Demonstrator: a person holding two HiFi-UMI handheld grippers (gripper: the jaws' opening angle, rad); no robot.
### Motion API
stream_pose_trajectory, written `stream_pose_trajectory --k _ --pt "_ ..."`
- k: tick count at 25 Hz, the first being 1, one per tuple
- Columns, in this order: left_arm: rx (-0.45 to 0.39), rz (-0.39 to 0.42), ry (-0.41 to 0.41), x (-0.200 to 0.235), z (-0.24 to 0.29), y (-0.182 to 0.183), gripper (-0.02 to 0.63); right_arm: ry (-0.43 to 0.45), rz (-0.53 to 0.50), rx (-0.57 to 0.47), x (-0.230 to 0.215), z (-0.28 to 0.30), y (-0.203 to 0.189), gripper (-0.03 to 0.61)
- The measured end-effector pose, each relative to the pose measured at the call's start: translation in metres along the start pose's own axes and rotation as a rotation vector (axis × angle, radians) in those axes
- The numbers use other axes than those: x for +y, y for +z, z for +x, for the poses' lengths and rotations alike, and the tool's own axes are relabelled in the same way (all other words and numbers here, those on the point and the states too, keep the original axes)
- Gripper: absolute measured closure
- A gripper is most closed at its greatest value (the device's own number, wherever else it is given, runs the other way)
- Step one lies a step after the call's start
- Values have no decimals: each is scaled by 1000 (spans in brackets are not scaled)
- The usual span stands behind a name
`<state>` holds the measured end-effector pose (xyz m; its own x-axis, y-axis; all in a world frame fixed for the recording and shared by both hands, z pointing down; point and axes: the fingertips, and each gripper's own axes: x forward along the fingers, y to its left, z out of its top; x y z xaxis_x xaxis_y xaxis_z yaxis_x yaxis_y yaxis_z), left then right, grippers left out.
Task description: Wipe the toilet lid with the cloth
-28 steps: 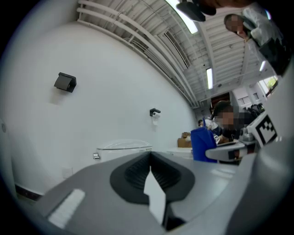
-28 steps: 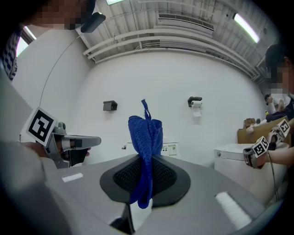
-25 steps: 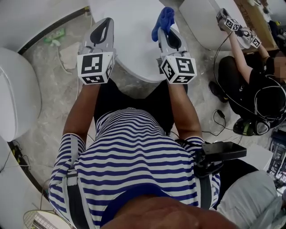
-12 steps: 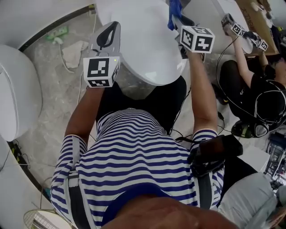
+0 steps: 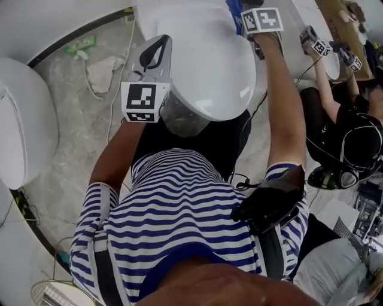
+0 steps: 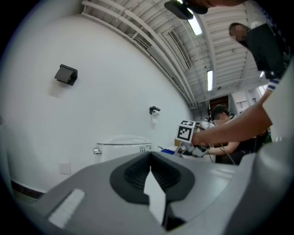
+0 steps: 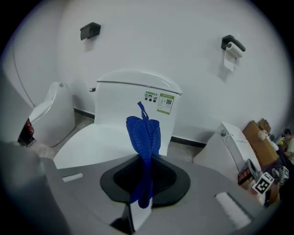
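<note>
The white toilet lid (image 5: 203,54) lies closed in front of me, and it also shows low in the right gripper view as the lid (image 7: 87,142) below the tank (image 7: 133,98). My right gripper (image 7: 146,170) is shut on a blue cloth (image 7: 144,133) that sticks up from between its jaws. In the head view the right gripper (image 5: 242,9) reaches over the lid's far right edge, with the cloth (image 5: 234,6) at the top border. My left gripper (image 5: 158,45) hangs over the lid's left edge, and the same left gripper (image 6: 150,166) is shut with nothing in it.
Another white toilet (image 5: 24,119) stands at my left, and one more toilet (image 7: 229,147) at the right. A seated person (image 5: 347,131) with marker-cube grippers works at the right, cables on the floor. A paper holder (image 7: 232,48) hangs on the wall. Rags (image 5: 102,66) lie on the floor.
My right gripper has moved forward and to the right with the cloth, up to the lid's far right edge. The left gripper has drifted slightly right over the lid's left edge.
</note>
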<state>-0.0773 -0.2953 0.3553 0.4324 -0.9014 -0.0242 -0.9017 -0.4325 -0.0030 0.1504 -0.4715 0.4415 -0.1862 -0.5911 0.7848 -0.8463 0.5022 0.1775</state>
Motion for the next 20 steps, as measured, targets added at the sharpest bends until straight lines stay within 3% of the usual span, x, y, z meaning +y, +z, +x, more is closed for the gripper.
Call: stream_pose_trajectory --k 8,13,20 --pt "-9 14 3 -4 -1 5 611 -54 -46 224 -16 31 -12 531" --pt "-5 23 3 -4 -4 4 611 -100 -96 291 -16 45 -12 531" --pt "9 12 18 10 -5 0 611 -53 -156 334 15 63 -1 531"
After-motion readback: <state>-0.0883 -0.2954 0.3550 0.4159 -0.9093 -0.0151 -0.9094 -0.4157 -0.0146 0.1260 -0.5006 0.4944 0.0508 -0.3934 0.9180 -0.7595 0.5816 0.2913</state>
